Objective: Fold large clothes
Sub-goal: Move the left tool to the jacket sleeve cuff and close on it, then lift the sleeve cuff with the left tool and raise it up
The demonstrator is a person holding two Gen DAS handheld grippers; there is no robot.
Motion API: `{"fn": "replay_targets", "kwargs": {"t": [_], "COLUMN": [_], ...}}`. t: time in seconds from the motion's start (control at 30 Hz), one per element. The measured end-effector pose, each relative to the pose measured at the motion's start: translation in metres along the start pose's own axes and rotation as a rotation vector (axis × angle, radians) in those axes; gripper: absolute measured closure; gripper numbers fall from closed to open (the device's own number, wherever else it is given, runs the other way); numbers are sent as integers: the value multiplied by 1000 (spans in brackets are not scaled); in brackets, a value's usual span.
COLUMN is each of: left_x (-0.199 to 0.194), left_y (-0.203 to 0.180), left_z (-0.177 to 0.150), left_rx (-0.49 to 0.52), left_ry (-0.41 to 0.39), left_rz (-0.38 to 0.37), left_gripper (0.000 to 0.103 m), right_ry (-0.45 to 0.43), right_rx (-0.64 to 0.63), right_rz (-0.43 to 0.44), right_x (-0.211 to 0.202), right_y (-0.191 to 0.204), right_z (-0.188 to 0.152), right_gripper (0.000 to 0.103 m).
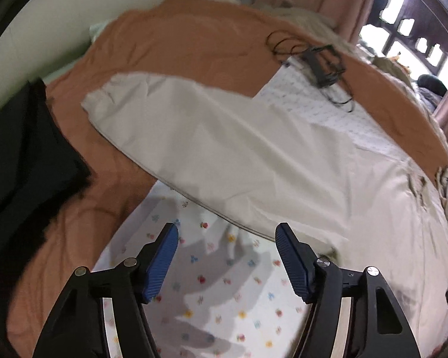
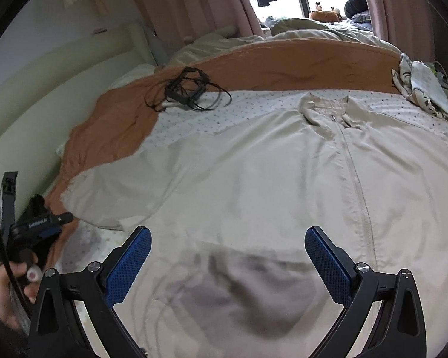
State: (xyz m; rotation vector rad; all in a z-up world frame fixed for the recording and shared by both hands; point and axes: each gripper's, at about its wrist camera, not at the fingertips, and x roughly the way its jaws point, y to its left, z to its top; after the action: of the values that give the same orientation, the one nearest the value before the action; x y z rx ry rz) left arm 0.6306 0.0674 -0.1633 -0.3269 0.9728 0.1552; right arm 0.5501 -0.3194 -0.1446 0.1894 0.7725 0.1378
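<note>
A pale beige zip-up jacket (image 2: 283, 173) lies spread front-up on the bed, its collar (image 2: 325, 104) toward the far side. One sleeve (image 1: 194, 125) stretches out to the left over the orange blanket. My left gripper (image 1: 227, 228) is open above the floral sheet (image 1: 218, 283), just short of the sleeve's lower edge, with nothing between its fingers. In the right wrist view it shows at the far left (image 2: 58, 223), held by a person's hand (image 2: 3, 292). My right gripper (image 2: 228, 231) hangs open over the jacket's lower body, left of the zip (image 2: 355, 173), and holds nothing.
An orange blanket (image 2: 110, 125) covers the bed's far and left parts. A black frame with tangled cables (image 2: 188, 89) lies beyond the jacket's shoulder. Dark cloth (image 1: 24, 149) sits at the left edge by the wall. A crumpled patterned cloth (image 2: 421, 89) lies at the far right.
</note>
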Motion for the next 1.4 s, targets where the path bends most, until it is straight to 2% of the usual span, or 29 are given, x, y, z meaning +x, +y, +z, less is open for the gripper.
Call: {"fn": "replay_targets", "kwargs": {"t": [0.13,0.27,0.33,0.4,0.47,0.5,0.53,0.6,0.7,0.83,0.97,1.1,1.23,1.3,1.4], "left_x": [27,47,57,62,66,66,65,61,41,6,-23,-45,-63,-71,-78], "left_y": [11,17,21,20,16,16,16,19,11,-2,-14,-32,-50,-61,-76], "left_z": [6,10,12,16,20,23,26,31,38,48,57,58,56,53,47], "left_rx": [-51,-80,-104,-82,-55,-50,-52,-64,-19,52,77,123,179,222,239], "left_ry": [33,56,63,43,36,33,34,23,-39,-117,-150,-164,-168,-172,-171], "left_rz": [-4,12,17,32,48,51,53,25,14,-29,-91,-142,-198,-241,-294], "left_gripper": [35,35,38,38,52,74,91,97,97,99,100,100,100,100,100], "right_ry": [5,0,32,65,76,81,84,86,106,163,214,268,285,310,323], "right_rx": [60,107,120,128,116,107,104,94,69,34,32,-6,-29,-83,-88], "right_rz": [19,-2,6,24,22,27,38,58,60,110,163,216,232,221,222], "right_x": [11,24,33,41,46,48,50,56,68,96,121,142,153,157,151], "right_y": [-12,-21,-21,-17,-13,-8,-5,2,15,35,54,79,99,112,110], "right_z": [4,8,6,4,4,5,5,6,5,7,3,-3,-7,-13,-16], "right_gripper": [0,0,1,2,2,3,4,8,14,32,40,57,58,58,58]}}
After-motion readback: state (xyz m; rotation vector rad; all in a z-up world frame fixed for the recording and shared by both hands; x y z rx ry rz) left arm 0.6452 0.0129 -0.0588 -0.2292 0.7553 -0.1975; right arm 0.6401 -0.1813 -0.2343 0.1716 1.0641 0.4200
